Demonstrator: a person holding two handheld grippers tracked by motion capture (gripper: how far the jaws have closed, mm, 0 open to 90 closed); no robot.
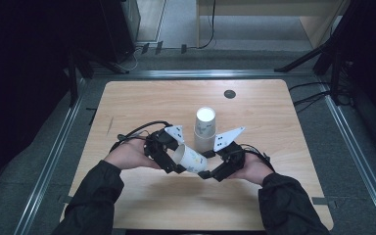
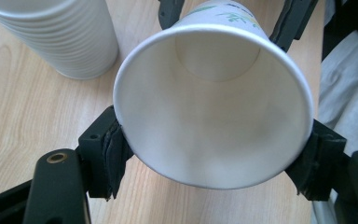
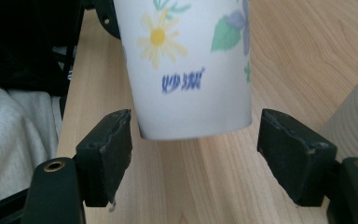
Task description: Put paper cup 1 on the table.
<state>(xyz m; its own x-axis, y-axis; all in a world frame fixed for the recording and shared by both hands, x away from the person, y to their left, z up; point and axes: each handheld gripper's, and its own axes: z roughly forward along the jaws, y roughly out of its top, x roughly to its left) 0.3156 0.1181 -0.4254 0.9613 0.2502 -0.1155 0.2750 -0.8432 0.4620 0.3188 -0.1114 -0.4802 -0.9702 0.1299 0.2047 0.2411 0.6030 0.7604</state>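
Dark sleeves; black left tool point(image 1: 188, 164) with brass-ringed screw holes, trailing cable.

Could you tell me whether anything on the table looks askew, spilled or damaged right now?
Nothing is spilled or damaged. The one thing off upright is the flowered paper cup, tipped on its side between the hands: the left tool clamps its rim, while the right tool stands open around its base. The stack of paper cups stands upright on the table.
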